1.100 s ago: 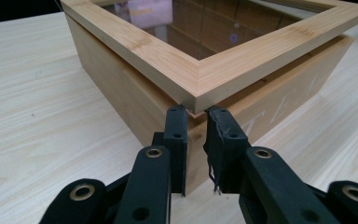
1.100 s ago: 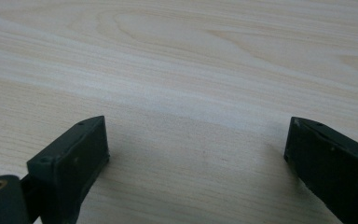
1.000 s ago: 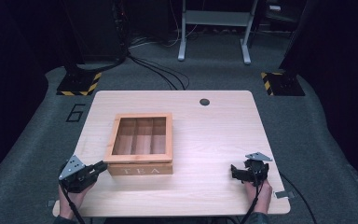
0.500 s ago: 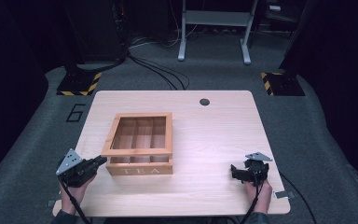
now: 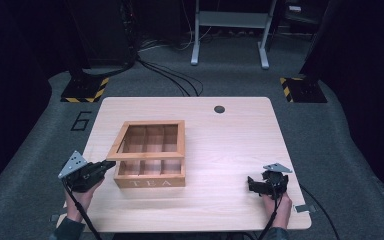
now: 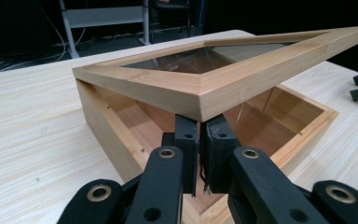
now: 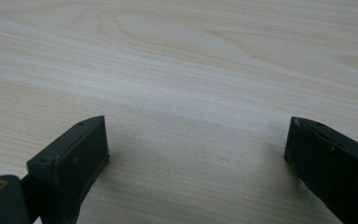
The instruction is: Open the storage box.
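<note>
Propping up the glass-paned lid [image 6: 223,74] of the tea box [image 5: 149,176] at its front-left corner with left gripper [image 6: 199,140], fingers together beneath the frame; resting right gripper [image 5: 263,184] well right of the box on the table [image 5: 230,135], fingers apart.

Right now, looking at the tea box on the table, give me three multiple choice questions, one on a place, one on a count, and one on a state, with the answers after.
1. Where do the left tongs sit?
A. under the lid's front corner
B. on the table's far edge
C. inside a compartment

2. How many compartments run across one row of the wooden tea box?
A. two
B. three
C. five

3. How is the glass-paned lid?
A. flat shut
B. lying beside the box
C. raised at the front

Answers: 1 A, jaws together beneath that corner; 2 B, two dividers show per row; 3 C, a gap shows beneath it.
</note>
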The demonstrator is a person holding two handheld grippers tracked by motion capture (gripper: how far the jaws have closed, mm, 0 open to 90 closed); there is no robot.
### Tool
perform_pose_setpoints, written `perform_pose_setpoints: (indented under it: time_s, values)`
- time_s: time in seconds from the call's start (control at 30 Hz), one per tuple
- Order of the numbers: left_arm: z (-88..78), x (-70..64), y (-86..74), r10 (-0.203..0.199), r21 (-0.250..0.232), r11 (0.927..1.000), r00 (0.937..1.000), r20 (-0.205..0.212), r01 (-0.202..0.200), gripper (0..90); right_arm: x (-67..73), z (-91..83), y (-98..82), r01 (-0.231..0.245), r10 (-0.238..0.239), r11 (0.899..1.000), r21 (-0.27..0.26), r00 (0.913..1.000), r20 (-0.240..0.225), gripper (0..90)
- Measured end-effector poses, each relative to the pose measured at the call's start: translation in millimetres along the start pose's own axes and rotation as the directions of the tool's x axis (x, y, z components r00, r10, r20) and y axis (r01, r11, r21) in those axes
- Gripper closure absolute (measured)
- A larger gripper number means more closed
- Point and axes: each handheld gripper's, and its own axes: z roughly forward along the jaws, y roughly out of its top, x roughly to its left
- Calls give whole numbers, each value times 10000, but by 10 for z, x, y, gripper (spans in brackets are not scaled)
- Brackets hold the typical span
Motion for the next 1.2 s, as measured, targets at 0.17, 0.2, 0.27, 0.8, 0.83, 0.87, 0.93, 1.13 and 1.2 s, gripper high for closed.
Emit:
perform_pose_setpoints:
  time_s: [0.17, 0.2, 0.27, 0.8, 0.83, 0.87, 0.93, 1.13, 1.2]
  values:
    - [18, 18, 87, 121, -13, 9999, 9999, 109, -120, 853, 2, 0, 1, -30, 30, 10000, 10, 10000, 3, 58]
    - [29, 16, 99, 143, -57, 9999, 9999, 84, -142, 853, 2, 0, 1, -30, 30, 10000, 10, 10000, 3, 58]
    - [59, 20, 133, 143, -74, 9999, 9998, 168, -141, 851, 0, 0, 0, -5, 5, 10000, 1, 10000, 0, 58]
    - [225, 46, 464, 274, -115, 9996, 9984, 495, -268, 850, 2, -2, 1, -48, 48, 10000, 20, 10000, 5, 58]
    - [240, 43, 494, 321, -90, 9995, 9983, 482, -317, 851, 3, -1, 0, -49, 49, 10000, 15, 10000, 10, 58]
    - [247, 48, 515, 358, -105, 9993, 9983, 459, -353, 847, 2, -2, 0, -54, 54, 10000, 9, 10000, -1, 58]
    - [257, 72, 551, 207, -179, 9996, 9984, 535, -197, 849, 2, 0, 1, -30, 30, 10000, 10, 10000, 0, 58]
    - [300, 103, 653, 355, -117, 9993, 9983, 466, -350, 848, 2, -3, 0, -52, 52, 10000, 21, 10000, 1, 58]
    - [311, 112, 688, 346, -110, 9994, 9984, 444, -341, 847, 3, -1, 0, -50, 50, 10000, 16, 10000, 10, 58]
